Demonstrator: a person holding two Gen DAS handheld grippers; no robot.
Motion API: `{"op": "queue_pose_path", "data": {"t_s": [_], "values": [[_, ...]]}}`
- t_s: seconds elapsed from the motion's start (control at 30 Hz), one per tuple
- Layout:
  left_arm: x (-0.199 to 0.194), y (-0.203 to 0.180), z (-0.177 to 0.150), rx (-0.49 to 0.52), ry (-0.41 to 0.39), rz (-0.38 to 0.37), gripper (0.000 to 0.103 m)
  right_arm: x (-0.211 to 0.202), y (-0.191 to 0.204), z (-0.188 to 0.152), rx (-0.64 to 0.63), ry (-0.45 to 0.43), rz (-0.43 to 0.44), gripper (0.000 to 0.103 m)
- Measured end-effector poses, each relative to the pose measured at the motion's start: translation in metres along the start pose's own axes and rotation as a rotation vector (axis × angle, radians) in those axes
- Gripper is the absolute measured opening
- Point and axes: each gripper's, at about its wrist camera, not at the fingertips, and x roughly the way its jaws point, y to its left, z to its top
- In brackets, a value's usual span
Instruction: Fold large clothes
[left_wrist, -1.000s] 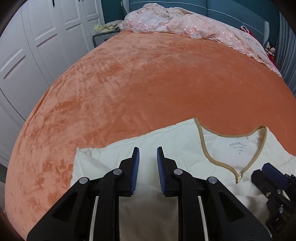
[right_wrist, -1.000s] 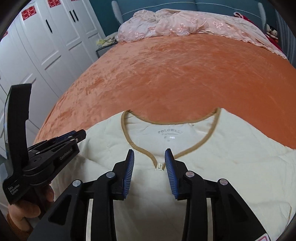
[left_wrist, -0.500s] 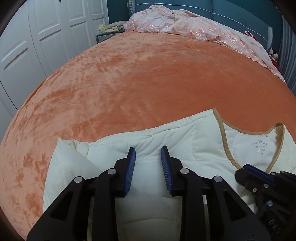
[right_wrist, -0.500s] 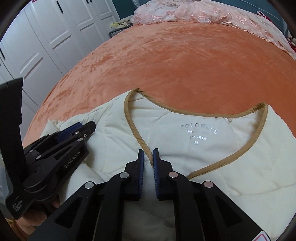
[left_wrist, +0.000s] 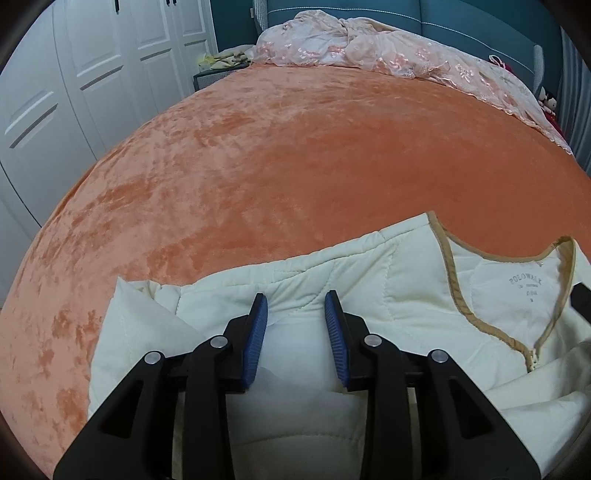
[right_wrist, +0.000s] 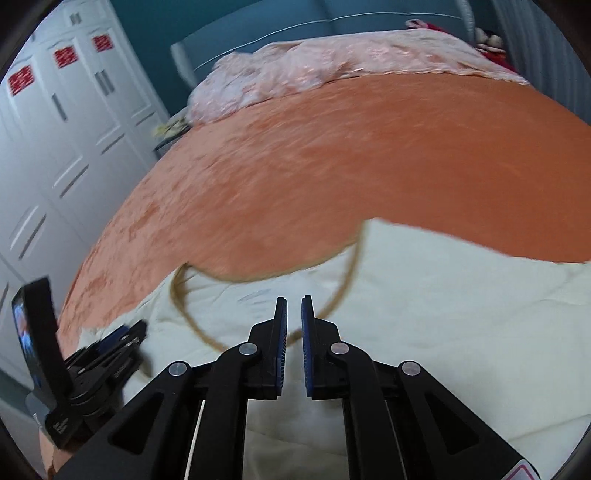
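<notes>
Cream quilted jacket spread at the near edge of an orange bedspread, tan-trimmed neckline open toward the headboard, printed size label showing inside. Left gripper poised over the jacket's left shoulder area, jaws just lately opening, now parted by a modest gap with a soft hump of cloth between the blue pads, not pinched. Right gripper lower down near the neckline, jaws nearly together; cloth caught between them or not, impossible to tell through the blur. Pink lace cover heaped by the headboard; white wardrobe at left.
</notes>
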Motion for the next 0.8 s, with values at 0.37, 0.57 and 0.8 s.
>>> {"op": "queue_pose_path", "data": {"t_s": [0.37, 0.57, 0.8], "values": [[-0.043, -0.163, 0.041, 0.171, 0.030, -0.312, 0.076, -0.008, -0.126, 0.008, 0.144, 0.065, -0.089, 0.010], [-0.006, -0.218, 0.033, 0.234, 0.132, -0.344, 0.051, -0.003, -0.123, -0.002, 0.111, 0.050, -0.064, 0.009], [-0.006, -0.234, 0.024, 0.273, 0.070, -0.315, 0.002, -0.001, -0.141, 0.001, 0.164, 0.030, -0.104, 0.000]]}}
